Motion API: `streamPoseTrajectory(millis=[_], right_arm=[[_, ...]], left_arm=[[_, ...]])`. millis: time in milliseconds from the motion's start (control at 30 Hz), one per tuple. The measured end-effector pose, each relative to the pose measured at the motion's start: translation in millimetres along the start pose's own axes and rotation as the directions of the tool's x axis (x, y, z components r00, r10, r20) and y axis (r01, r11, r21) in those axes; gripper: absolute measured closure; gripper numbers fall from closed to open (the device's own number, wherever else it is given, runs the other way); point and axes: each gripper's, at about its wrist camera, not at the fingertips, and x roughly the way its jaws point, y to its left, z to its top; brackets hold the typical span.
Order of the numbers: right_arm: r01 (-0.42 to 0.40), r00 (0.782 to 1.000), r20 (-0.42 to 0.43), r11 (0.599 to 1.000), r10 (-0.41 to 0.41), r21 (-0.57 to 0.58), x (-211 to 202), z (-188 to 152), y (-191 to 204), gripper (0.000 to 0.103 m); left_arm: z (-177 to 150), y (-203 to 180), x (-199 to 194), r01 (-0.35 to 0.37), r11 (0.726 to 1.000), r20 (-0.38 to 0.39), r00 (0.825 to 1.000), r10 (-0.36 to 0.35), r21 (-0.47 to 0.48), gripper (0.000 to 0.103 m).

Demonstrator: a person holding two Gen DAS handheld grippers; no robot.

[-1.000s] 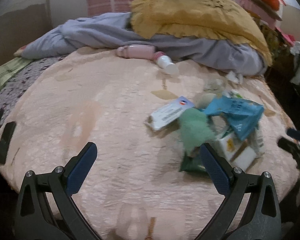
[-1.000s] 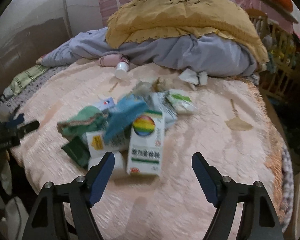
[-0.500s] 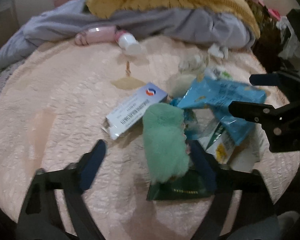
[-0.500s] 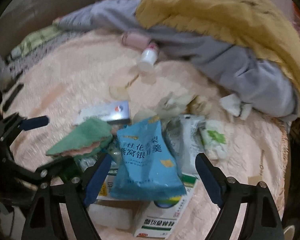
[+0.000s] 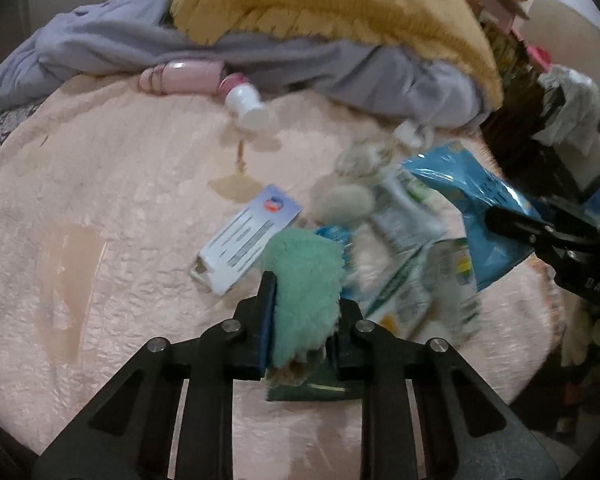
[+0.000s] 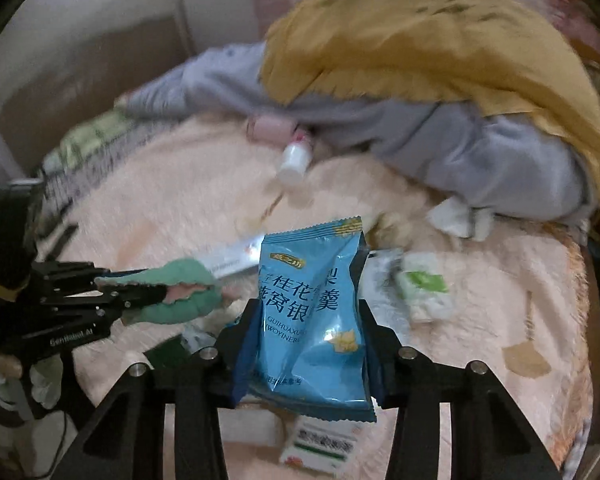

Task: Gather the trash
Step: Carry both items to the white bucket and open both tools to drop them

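Fleecy green cloth point(image 5: 304, 280) is pinched in the left claw point(image 5: 300, 320), its jaws drawn narrow on the cloth's near end; the right claw point(image 6: 306, 344) is closed on a blue snack packet point(image 6: 312, 304), gripped across its lower half. Taking the packet as landmark: the cloth hangs just to its left, lifted a little off the peach bedspread point(image 5: 120, 200); a white carton point(image 5: 246, 236) lies behind the cloth, further left; a white and green wrapper point(image 6: 422, 286) lies just right of the packet; a printed box point(image 6: 320, 446) sits beneath it, toward the camera; crumpled tissue point(image 6: 458, 214) lies beyond it to the right, near the grey garment point(image 6: 440, 140); a white-capped bottle point(image 6: 294, 160) lies well beyond it, its neck toward a pink object I cannot identify. By my judgement the cloth is light, soft and compressible, so a pinch at any edge will hold; the packet is light, crinkly and slick (foil-type film slides easily), so a grip on a seam or a flat part is safest. No bin or bag for the trash shows in either view, so nothing can be said of containers or their contents.
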Motion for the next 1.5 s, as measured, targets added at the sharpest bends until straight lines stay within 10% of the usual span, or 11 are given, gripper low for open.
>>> streamPoseTrajectory(millis=[600, 800, 1167, 1367, 1500], right_arm=[[0.326, 0.932, 0.042, 0.883, -0.360, 0.338, -182.9, -142.4, -185.5, 0.059], [0.435, 0.874, -0.014, 0.770, -0.485, 0.466, -236.4, -208.5, -248.5, 0.059], [0.488, 0.834, -0.137, 0.597, -0.535, 0.637, -263.9, -296.4, -330.2, 0.056], [0.478, 0.828, -0.163, 0.522, -0.537, 0.707, -264.0, -324.3, -355.3, 0.030], [0.463, 0.836, -0.151, 0.533, -0.527, 0.708, -259.7, -323.4, -354.2, 0.028]], left_arm=[[27.9, -247.8, -10.3, 0.248, 0.929, 0.020, 0.965, -0.263, 0.276, 0.086], [19.6, -353.4, 15.4, 0.377, 0.861, -0.075, 0.924, -0.375, 0.341, 0.086], [-7.4, -497.1, 79.2, 0.529, 0.767, -0.238, 0.848, -0.473, 0.362, 0.086], [-20.8, -516.4, 112.5, 0.619, 0.730, -0.332, 0.780, -0.530, 0.288, 0.066], [-21.7, -507.7, 111.5, 0.565, 0.768, -0.314, 0.820, -0.479, 0.301, 0.061]])
